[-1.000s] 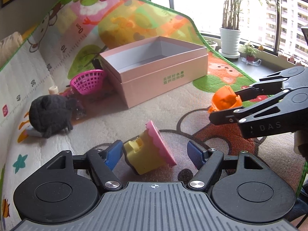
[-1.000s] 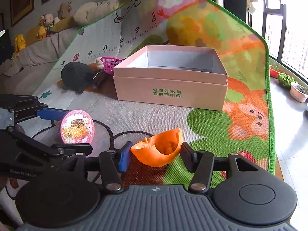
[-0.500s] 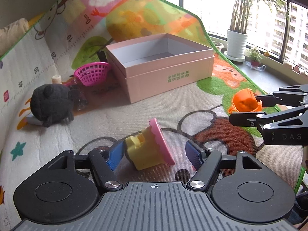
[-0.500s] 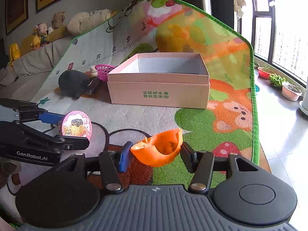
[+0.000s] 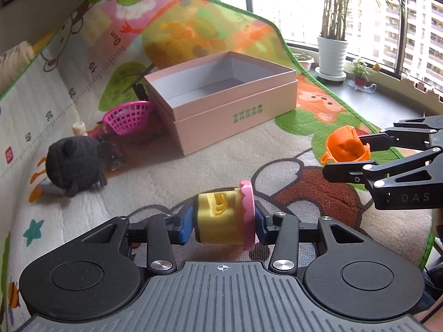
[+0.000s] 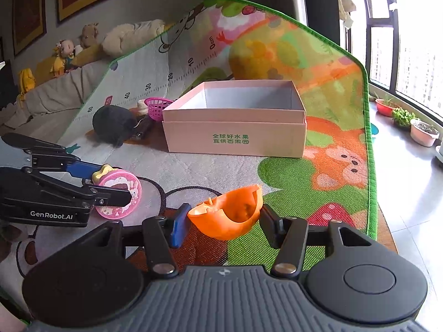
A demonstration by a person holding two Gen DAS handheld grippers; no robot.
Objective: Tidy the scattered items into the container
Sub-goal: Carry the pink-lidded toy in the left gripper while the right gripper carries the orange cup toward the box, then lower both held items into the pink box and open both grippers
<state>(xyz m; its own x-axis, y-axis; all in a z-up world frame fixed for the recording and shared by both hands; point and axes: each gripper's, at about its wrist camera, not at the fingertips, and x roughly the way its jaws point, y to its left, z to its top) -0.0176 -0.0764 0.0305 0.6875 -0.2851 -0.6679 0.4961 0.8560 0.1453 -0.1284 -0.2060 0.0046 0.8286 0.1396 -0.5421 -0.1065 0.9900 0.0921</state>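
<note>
Orange cup in right jaws — yellow-pink toy in left

Left hand-held gripper has clamped the yellow toy (pink-rimmed).

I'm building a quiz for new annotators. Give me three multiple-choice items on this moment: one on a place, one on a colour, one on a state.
1. Where is the pink mesh basket?
A. inside the box
B. on the mat beside the pink box
C. in a claw

2. What colour is the cup in the right claw?
A. orange
B. blue
C. green

3. What is the state of the left claw?
A. open, holding nothing
B. out of view
C. shut on the yellow toy with the pink disc

Answers:
1 B, it sits on the mat at the box's left side.
2 A, the cup is plainly orange.
3 C, both pads press against the toy.
</note>
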